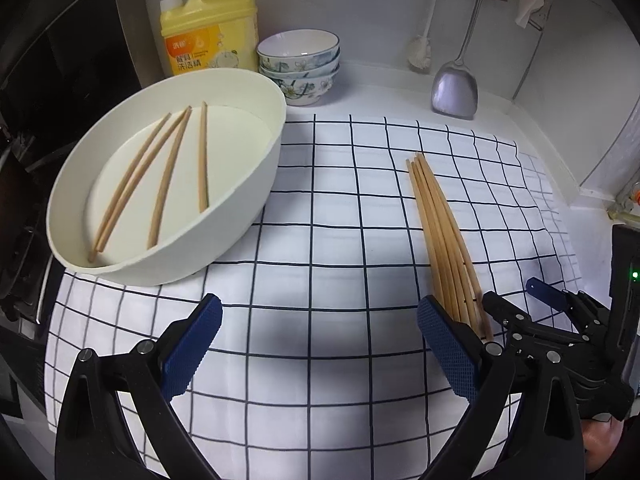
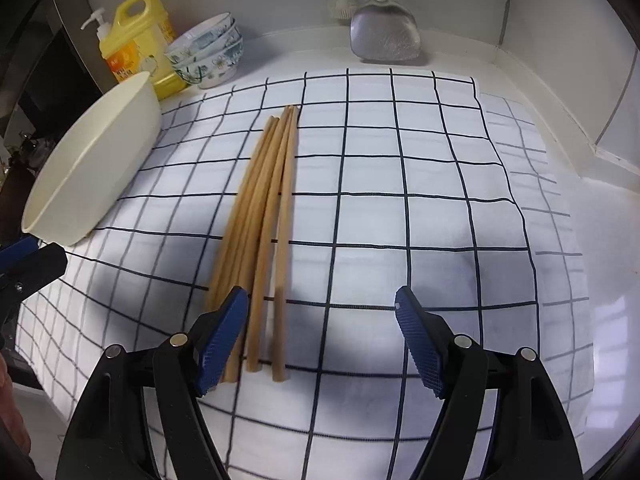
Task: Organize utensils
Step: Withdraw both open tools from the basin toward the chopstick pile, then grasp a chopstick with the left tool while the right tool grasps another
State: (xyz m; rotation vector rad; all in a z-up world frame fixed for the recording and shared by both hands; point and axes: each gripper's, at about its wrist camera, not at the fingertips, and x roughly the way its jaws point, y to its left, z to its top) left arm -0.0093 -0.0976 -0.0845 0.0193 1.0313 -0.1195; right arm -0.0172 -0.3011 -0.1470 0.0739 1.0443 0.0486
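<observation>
While both grippers hang over white cloth with dark grid lines [image 2: 400, 168], neither holds anything. Right gripper [image 2: 320, 320] jaws spread wide, near ends of bundled light wooden chopsticks [image 2: 264, 216] lying by its left finger. Left gripper [image 1: 320, 332] jaws wide, empty; loose wooden chopsticks [image 1: 160, 180] inside cream oval basin [image 1: 248, 184], ahead-left of fingers.

White counter [image 1: 400, 100] running into a corner, white walls [image 1: 360, 4] rising at top of frame, grey seam lines showing upper right. Checked cloth [image 1: 340, 240] lying over the counter centre. Dark appliance [image 1: 60, 80] sitting at upper left. Light glaring off the counter at lower right.
</observation>
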